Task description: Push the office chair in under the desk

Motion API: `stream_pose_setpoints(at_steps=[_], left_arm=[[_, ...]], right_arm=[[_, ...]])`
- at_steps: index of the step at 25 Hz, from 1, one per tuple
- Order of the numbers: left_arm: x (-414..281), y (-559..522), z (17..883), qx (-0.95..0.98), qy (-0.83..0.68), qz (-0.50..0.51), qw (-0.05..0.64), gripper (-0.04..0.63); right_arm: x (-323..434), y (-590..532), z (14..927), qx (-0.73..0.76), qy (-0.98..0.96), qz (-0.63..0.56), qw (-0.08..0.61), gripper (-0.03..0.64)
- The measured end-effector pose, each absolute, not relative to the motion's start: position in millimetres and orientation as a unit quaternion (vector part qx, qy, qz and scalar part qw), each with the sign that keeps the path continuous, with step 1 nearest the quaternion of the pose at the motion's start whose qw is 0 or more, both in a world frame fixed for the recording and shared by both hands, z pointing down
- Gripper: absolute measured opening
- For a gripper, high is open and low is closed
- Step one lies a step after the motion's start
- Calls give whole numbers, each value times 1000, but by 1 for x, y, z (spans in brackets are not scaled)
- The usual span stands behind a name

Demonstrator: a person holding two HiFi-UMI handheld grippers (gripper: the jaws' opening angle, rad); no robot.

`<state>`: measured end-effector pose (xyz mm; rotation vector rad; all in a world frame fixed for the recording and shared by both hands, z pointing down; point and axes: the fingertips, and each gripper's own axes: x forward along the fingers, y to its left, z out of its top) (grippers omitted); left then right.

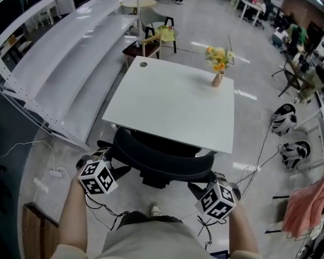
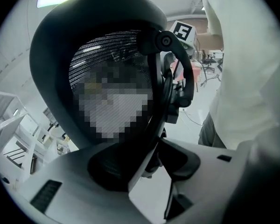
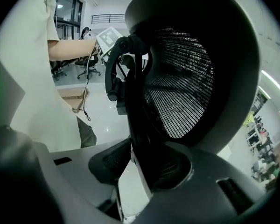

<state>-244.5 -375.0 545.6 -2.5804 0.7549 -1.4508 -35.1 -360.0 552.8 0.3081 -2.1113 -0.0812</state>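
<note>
A black mesh-backed office chair stands at the near edge of the white desk, its seat partly under the top. My left gripper holds the left rim of the chair's back, and my right gripper holds the right rim. In the left gripper view the left gripper has its dark pads closed against the back's frame. The right gripper view shows the right gripper clamped the same way on the frame, with the mesh filling the view. The chair's base and wheels are hidden.
A vase of yellow flowers stands on the desk's far right corner. White shelving runs along the left. Cables and a power strip lie on the floor. Two helmet-like objects and a pink cloth are at the right.
</note>
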Motion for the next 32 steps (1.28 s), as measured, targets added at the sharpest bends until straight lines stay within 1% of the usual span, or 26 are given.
stream_pose_setpoints(at_steps=[9, 20, 25, 32], left_arm=[[-252, -412, 546, -845, 248, -472, 53, 206], [-278, -463, 547, -852, 219, -471, 64, 202], [-280, -470, 548, -860, 196, -467, 69, 195], [-278, -473, 549, -856, 207, -467, 79, 198]], right_arm=[[-43, -397, 553, 134, -867, -43, 477, 137], [-70, -437, 555, 166, -861, -36, 479, 140], [-72, -443, 558, 181, -852, -31, 490, 144], [-68, -450, 560, 175, -850, -21, 496, 146]])
